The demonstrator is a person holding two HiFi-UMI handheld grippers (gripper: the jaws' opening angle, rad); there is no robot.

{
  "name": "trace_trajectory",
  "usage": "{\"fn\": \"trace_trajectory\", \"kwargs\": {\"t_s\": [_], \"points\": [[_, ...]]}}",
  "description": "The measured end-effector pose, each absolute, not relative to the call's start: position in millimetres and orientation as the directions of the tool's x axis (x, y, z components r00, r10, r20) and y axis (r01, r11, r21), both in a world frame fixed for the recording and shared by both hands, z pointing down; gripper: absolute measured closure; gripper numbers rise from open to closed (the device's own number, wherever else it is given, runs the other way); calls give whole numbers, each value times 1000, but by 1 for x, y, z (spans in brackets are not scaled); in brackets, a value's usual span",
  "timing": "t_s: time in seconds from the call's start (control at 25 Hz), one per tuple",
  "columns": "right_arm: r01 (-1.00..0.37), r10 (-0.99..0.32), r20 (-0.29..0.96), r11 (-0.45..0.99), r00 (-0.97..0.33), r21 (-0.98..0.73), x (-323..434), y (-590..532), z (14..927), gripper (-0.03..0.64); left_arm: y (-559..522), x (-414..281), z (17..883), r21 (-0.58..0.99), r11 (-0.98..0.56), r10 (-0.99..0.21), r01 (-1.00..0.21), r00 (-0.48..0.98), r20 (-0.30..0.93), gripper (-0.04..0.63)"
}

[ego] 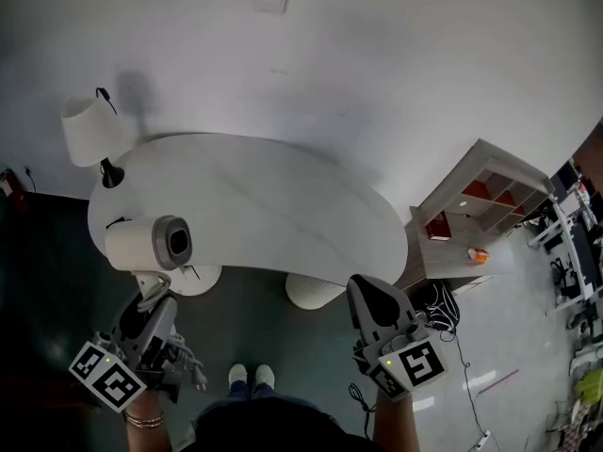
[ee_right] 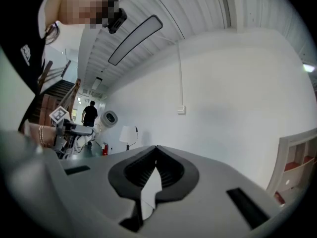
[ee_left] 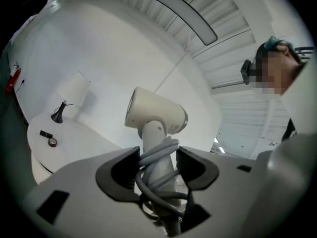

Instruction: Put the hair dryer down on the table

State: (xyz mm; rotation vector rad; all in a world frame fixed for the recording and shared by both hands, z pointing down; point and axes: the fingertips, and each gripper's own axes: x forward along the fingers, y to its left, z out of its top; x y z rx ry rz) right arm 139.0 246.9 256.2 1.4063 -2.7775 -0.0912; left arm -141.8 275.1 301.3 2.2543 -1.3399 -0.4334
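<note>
The white hair dryer (ego: 151, 243) is held up in the air at the front left edge of the white oval table (ego: 264, 196), its grey mouth turned towards the head camera. My left gripper (ego: 151, 295) is shut on its handle from below. In the left gripper view the dryer (ee_left: 156, 115) stands upright between the jaws of the left gripper (ee_left: 157, 160), which press on the handle and the grey cord (ee_left: 158, 155) wound round it. My right gripper (ego: 366, 290) hangs in front of the table's right part, shut and empty, the tips touching in its own view (ee_right: 156, 150).
A white-shaded lamp (ego: 89, 132) stands at the table's left end. A tape roll (ee_left: 52, 142) and a small black item (ee_left: 45, 134) lie near it. A low shelf unit (ego: 485, 201) is on the right, with dark cables (ego: 443, 304) on the floor. White round bases (ego: 316, 290) sit under the table.
</note>
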Motion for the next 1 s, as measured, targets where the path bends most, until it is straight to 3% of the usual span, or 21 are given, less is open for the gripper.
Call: {"fn": "trace_trajectory", "kwargs": {"t_s": [0.64,1.0], "points": [[-810,-813,101,581,-574,77,179,202,292,597,243,-117,300,540,-424,-882,-727,468,-62,353],[-775,-774,73,632,-629,28,187,188,305,597,229,-102,305,557,-424,-886,-714,454,-93,354]]}}
